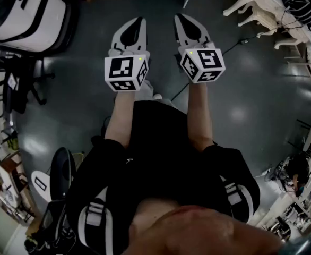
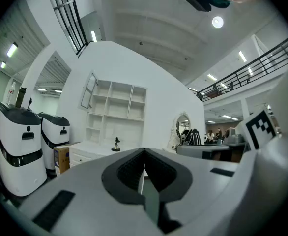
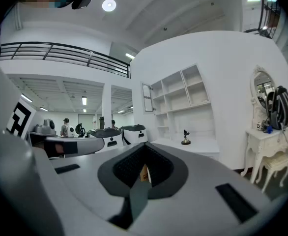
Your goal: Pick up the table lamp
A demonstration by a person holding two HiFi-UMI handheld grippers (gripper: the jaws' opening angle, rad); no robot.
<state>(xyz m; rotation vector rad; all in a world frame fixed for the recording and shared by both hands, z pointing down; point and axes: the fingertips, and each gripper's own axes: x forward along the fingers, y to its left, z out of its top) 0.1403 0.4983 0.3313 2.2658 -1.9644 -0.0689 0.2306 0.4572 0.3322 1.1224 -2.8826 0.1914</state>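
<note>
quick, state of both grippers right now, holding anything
Left gripper: closed, holding nothing.
Right gripper: closed, holding nothing.

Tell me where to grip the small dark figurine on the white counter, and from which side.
The figurine stands upright on the counter, shelves behind it: probably take its slim body just above the round base, coming level from the front. Finer detail is too small to tell. The right gripper is shut and would need opening first.
</note>
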